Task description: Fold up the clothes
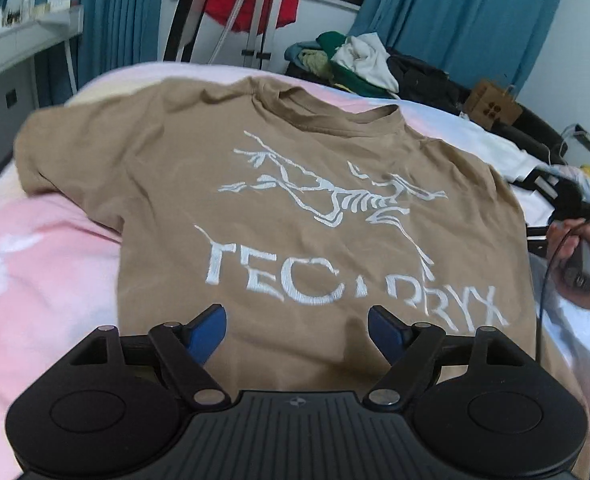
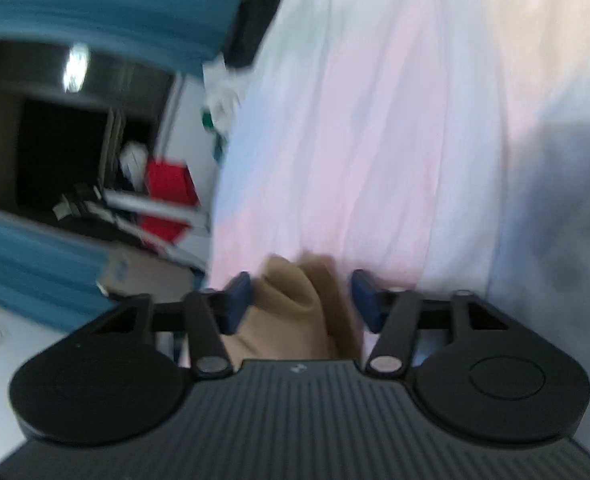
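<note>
Soft, even indoor light, with no glare. The left wrist view is fairly sharp, bowed at its edges. The right wrist view is smeared by motion blur; a grey shadow lies on the bed (image 2: 555, 184) at right.

place: home bedroom | signs: bed (image 1: 47, 264) in pink bedding; teal curtains (image 1: 467, 12); heaped clothes (image 1: 351, 64)

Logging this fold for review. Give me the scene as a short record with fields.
surface: bed sheet, pink and white
garment: tan T-shirt, spread flat, white print facing up
left gripper: open, over the shirt's lower part, nothing between the pads
right gripper: tan cloth bunched between the pads; view blurred, grip cannot be confirmed
background: clothes pile beyond the bed, teal curtains
fold: not yet begun
</note>
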Demonstrator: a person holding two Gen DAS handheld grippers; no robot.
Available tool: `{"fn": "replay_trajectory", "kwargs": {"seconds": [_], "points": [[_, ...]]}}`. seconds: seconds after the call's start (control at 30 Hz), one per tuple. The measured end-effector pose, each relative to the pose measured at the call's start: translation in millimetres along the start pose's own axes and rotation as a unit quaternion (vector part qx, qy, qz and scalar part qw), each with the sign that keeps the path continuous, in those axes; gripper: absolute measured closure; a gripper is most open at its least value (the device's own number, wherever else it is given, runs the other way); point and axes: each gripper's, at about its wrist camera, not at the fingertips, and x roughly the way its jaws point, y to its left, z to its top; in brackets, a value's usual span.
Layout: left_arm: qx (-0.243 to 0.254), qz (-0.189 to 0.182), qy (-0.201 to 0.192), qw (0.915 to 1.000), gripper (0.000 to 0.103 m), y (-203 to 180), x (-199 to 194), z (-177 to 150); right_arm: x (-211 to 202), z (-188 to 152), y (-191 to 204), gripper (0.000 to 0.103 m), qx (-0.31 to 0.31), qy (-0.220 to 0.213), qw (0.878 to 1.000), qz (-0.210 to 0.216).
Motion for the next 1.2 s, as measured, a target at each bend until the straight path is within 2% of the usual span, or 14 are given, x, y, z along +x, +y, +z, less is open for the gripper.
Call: {"fn": "replay_trajectory", "kwargs": {"seconds": [0.1,0.13,0.33,0.4,0.47,0.53,0.6,0.7,0.8,0.87,0.9,0.93,1.0,1.2], "points": [[-0.026,-0.014,0.0,0.9996,0.023,12,12,3,8,1,8,0.093,-0.033,0.016,0.999,-0.006],[-0.035,-0.017,-0.002,0.9992,0.024,14,14,5,7,0,12,0.095,-0.042,0.017,0.999,-0.004],[-0.083,-0.027,-0.018,0.996,0.026,28,3,8,-48,-5,54,0.096,-0.147,-0.117,0.981,0.039],[-0.081,-0.024,-0.022,0.9962,0.026,26,-2,8,-62,-5,60,0.096,-0.17,-0.151,0.974,0.019],[-0.08,-0.021,-0.023,0.9963,0.026,25,-5,6,-74,-9,59,0.096,-0.193,-0.168,0.966,-0.039],[-0.08,-0.018,-0.023,0.9964,0.026,24,-8,5,-82,-10,45,0.096,-0.187,-0.137,0.968,-0.1],[-0.079,-0.016,-0.023,0.9965,0.026,22,-11,3,-81,-7,24,0.096,-0.13,-0.085,0.98,-0.124],[-0.08,-0.015,-0.025,0.9963,0.026,20,-16,1,-89,-6,5,0.096,-0.061,-0.04,0.993,-0.096],[-0.083,-0.014,-0.025,0.9961,0.025,19,-20,-2,-94,-2,-3,0.093,-0.004,-0.023,1.0,0.01],[-0.086,-0.012,-0.024,0.9959,0.025,19,-21,-3,-96,4,-15,0.091,0.072,-0.038,0.989,0.123],[-0.088,-0.011,-0.023,0.9957,0.025,19,-21,-4,-97,7,-16,0.084,0.086,-0.047,0.984,0.15],[-0.09,-0.011,-0.022,0.9956,0.025,20,-20,-4,-100,9,-15,0.069,0.078,-0.063,0.984,0.147],[-0.092,-0.01,-0.02,0.9955,0.025,20,-19,-4,-106,14,-13,0.048,0.062,-0.095,0.983,0.142],[-0.09,-0.008,-0.016,0.9958,0.025,19,-14,-4,-104,30,-32,0.044,0.054,-0.118,0.991,0.038]]}}
